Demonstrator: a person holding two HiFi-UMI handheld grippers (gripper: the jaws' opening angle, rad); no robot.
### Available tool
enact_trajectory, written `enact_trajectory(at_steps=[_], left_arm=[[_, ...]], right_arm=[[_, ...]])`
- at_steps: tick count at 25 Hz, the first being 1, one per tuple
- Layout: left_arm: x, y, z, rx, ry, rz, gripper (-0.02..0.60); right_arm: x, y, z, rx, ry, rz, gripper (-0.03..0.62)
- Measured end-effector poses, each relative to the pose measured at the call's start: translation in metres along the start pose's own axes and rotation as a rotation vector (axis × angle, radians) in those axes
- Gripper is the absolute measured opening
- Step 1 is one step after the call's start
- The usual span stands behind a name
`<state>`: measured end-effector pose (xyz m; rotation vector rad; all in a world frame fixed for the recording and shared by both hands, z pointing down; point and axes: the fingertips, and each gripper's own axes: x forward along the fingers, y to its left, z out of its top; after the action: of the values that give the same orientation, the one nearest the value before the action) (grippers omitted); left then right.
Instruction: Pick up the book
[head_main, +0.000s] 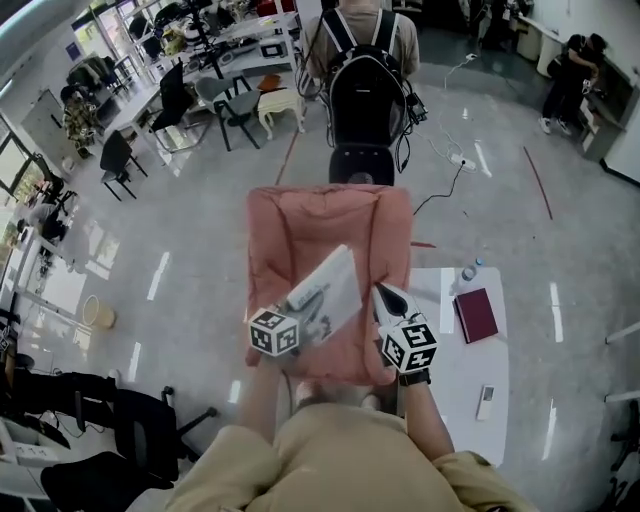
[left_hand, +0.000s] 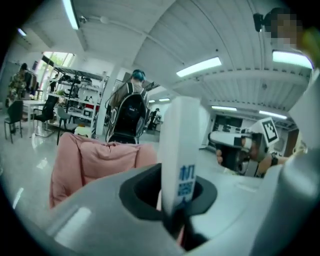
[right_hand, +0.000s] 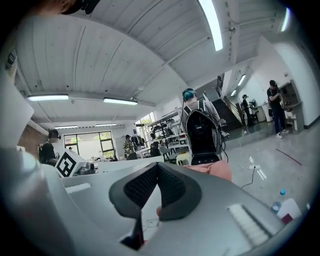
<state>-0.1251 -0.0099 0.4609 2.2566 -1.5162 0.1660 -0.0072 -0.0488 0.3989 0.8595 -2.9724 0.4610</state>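
Note:
A thin white book hangs in the air above a pink padded armchair, tilted, with one corner raised. My left gripper is shut on its lower left edge. In the left gripper view the book stands upright, edge-on, with blue print, pinched where the dark jaws of the left gripper meet. My right gripper sits just right of the book, beside its edge. In its own view the right gripper has its ribbed pads meeting at the tips, with nothing seen between them.
A white table at the right carries a maroon book, a small bottle and a remote. A person with a black backpack stands behind the armchair. Black office chairs stand at lower left. A cable lies on the floor.

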Motion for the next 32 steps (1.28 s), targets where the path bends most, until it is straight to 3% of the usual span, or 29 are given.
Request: enact_trajectory(at_steps=[5,10,19,27,32], left_arm=[[-0.046,-0.005,0.063,0.013,-0.193,0.065,0.041],[-0.086,0.001,0.112,0.047,-0.297,0.1,0.041],[-0.145,0.03,0.16,0.243,-0.378,0.232,0.041],[-0.173,0.051,0.178,0.289,-0.462,0.288,0.041],[-0.172,0.054,0.179,0.279,-0.476,0.277,0.041]], right_arm=[[0.005,0.03,0.05,-0.063,-0.075,-0.021,0.005],[0.02,0.07,0.08,-0.082,-0.131,-0.025,0.005],[0.069,0.14,0.1,-0.141,-0.164,-0.029,0.005],[0.086,0.157,0.105,-0.212,-0.177,-0.146,0.005],[0.083,0.159,0.104,-0.248,-0.165,-0.184,0.005]])
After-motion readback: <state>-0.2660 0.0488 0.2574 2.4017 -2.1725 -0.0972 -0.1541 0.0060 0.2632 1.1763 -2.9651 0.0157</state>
